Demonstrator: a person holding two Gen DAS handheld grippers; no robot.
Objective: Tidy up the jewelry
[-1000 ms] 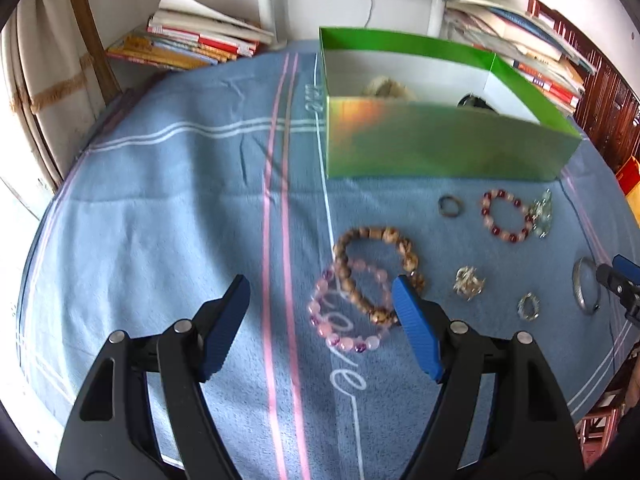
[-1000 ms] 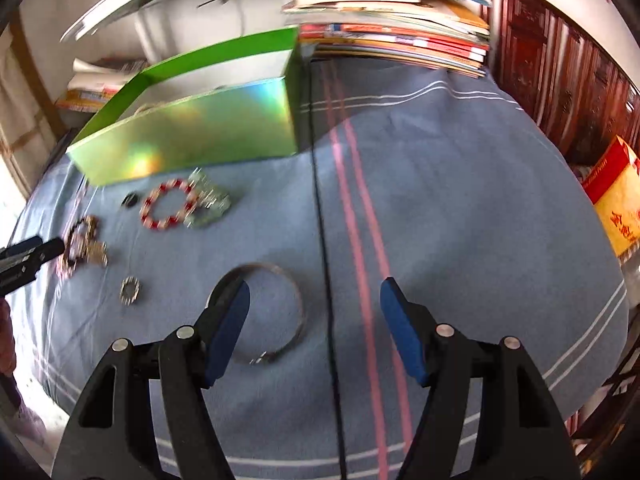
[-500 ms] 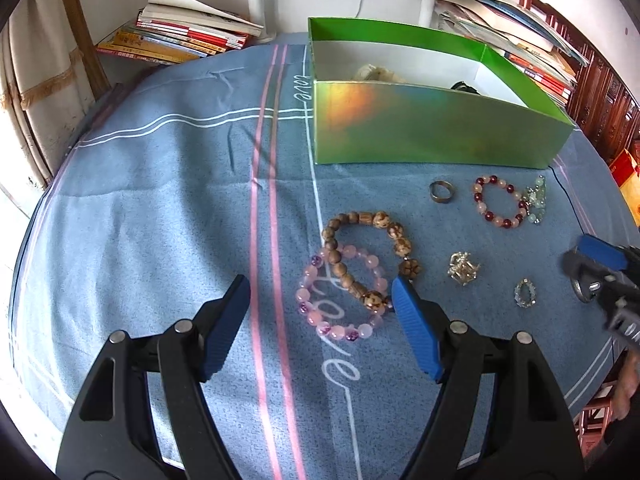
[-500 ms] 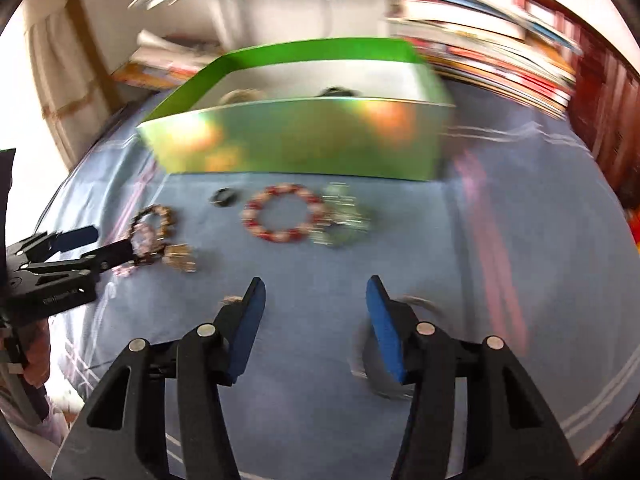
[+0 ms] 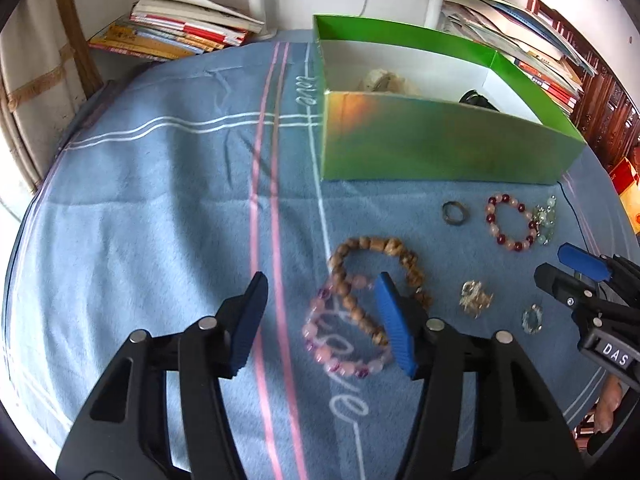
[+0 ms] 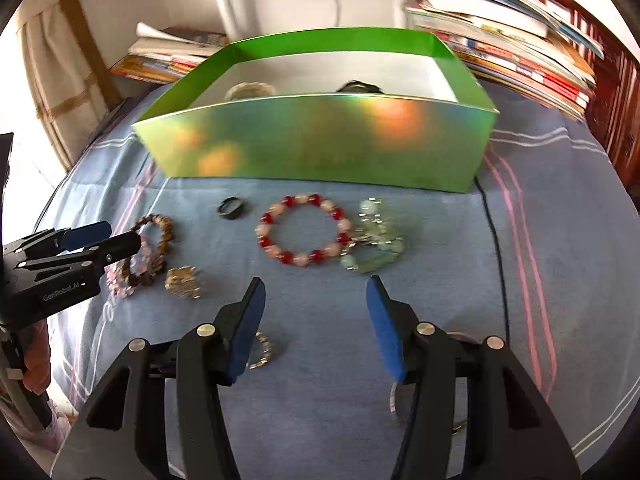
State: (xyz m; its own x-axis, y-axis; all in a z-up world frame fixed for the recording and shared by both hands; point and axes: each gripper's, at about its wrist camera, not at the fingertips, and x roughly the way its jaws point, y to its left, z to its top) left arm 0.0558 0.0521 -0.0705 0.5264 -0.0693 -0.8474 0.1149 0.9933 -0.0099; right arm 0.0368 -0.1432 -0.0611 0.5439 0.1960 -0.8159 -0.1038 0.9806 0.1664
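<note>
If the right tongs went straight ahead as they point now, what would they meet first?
Probably the red and pink bead bracelet, lying straight ahead of the open right tongs; beyond it stands the green box. Depth is uncertain.

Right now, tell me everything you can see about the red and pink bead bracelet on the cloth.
The red and pink bead bracelet is a closed ring of round, glossy beads, dark red ones alternating with pale pink, glass or stone by the look. It lies flat on the blue cloth, in front of the green box without touching it. Its right edge touches or overlaps the pale green bead bracelet. The dark ring lies apart on its left. Neither gripper touches it.
</note>
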